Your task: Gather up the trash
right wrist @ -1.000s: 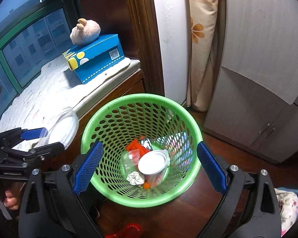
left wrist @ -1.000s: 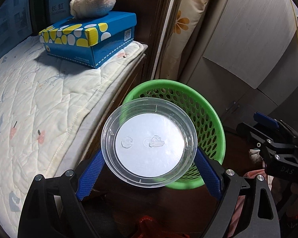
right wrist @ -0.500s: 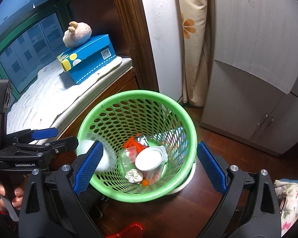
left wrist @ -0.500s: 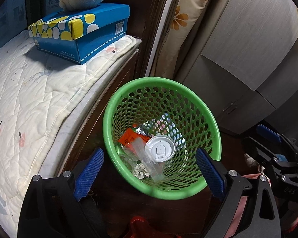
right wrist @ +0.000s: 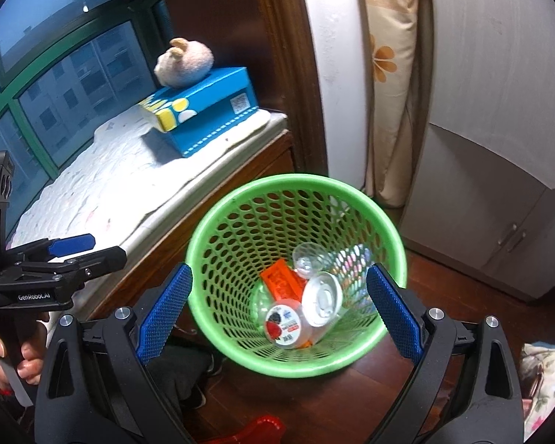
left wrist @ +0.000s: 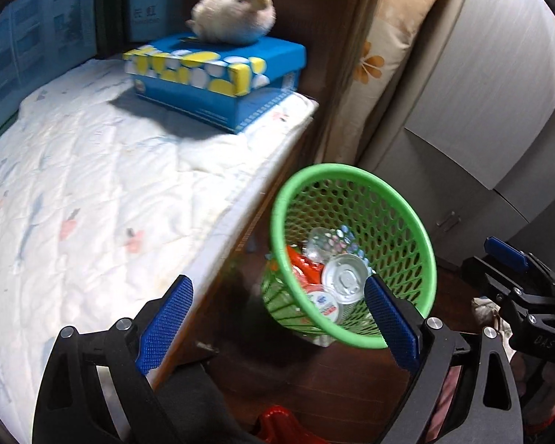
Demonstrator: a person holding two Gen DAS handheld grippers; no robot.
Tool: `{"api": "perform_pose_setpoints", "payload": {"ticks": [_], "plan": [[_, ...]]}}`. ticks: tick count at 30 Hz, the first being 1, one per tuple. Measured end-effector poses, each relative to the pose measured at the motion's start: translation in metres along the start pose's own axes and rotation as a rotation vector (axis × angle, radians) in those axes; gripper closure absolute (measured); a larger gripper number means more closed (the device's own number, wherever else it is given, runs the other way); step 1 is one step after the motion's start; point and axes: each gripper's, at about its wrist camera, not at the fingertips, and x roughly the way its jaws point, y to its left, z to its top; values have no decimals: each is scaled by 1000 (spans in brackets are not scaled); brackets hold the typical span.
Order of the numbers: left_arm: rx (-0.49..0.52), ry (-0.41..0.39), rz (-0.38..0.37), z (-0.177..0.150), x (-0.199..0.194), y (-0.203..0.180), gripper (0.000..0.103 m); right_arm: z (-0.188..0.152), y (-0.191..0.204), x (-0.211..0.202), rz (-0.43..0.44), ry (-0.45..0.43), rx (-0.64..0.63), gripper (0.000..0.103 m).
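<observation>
Now both sets of fingers spread wide, nothing held. Left gripper (left wrist: 277, 327) angled toward the mattress edge and the basket; right gripper (right wrist: 279, 312) hanging straight over the basket mouth. Left gripper also seen side-on in the right wrist view, gripped by a hand (right wrist: 9, 347) at lower left.

Green basket (right wrist: 396, 244) on the wooden floor (right wrist: 444, 296), just beside the bed frame. Trash inside, at the bottom: clear cup with white lid (right wrist: 322, 299), small round tub with a printed label (right wrist: 283, 327), orange wrapper (right wrist: 281, 281), clear domed lid (right wrist: 307, 257), patterned packet (right wrist: 351, 259) against the far wall. Possibly more underneath, hard to tell through the pile.

Quilted mattress (left wrist: 74, 203) to the left, looking bare of trash in the part visible. Blue spotted box (left wrist: 218, 81) at the far end with a plush toy (left wrist: 233, 18) on top; probably not trash, best left alone. Red plastic thing (right wrist: 255, 431) at the bottom edge of frame, cut off, identity unclear.

Step in hand, by judgement: drop done, search for the next piece. Advice: keep fingers wide while swinging away from the basket, sweep the floor near the basket base and the mattress edge, avoid knocking the rim since the basket looks light and easy to tip. One gripper staying near the basket would save travel on the return.
</observation>
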Motion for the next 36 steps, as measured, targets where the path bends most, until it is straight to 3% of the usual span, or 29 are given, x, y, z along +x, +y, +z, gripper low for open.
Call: {"api": "perform_pose_setpoints", "payload": {"ticks": [24,36], "plan": [[-290,-186,275,-61,-140,138,9,16,142,-4,215,4,-135,9],[-382,-249,416,-108,-194,174,9,9,202,-13,256,-10,-210,9]]}}
